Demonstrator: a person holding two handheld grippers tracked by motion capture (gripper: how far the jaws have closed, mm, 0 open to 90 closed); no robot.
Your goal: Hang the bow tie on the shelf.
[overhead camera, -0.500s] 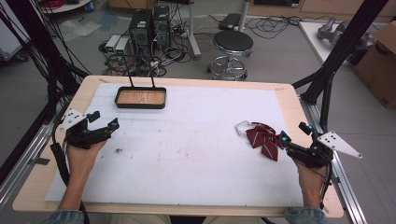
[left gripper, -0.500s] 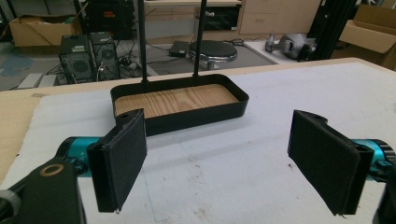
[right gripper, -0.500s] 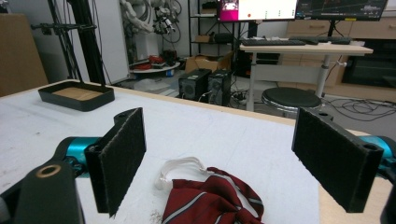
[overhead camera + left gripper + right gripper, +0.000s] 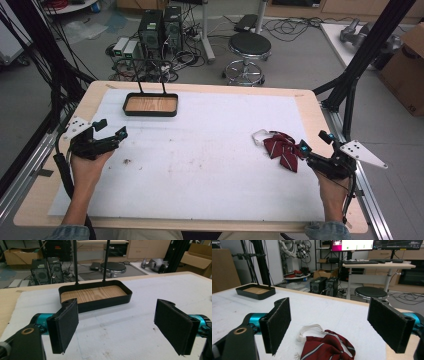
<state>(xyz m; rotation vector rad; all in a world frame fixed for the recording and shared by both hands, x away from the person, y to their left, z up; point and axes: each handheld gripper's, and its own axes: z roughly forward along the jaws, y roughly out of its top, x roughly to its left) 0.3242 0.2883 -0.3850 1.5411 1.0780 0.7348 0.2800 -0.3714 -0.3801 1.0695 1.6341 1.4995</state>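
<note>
the white mat (image 4: 210, 165) lies open across its middle between the left gripper (image 4: 111, 129) and the right gripper (image 4: 315, 142), with free passage from side to side. the black tray (image 4: 150, 105) stands at the far left of the mat, its two upright rods (image 4: 75, 262) blocking a high pass over its far rim. the dark red striped bow tie (image 4: 281, 149) with its white strap (image 4: 310, 330) lies just ahead of the right gripper's wide-set jaws, which have nothing between them
</note>
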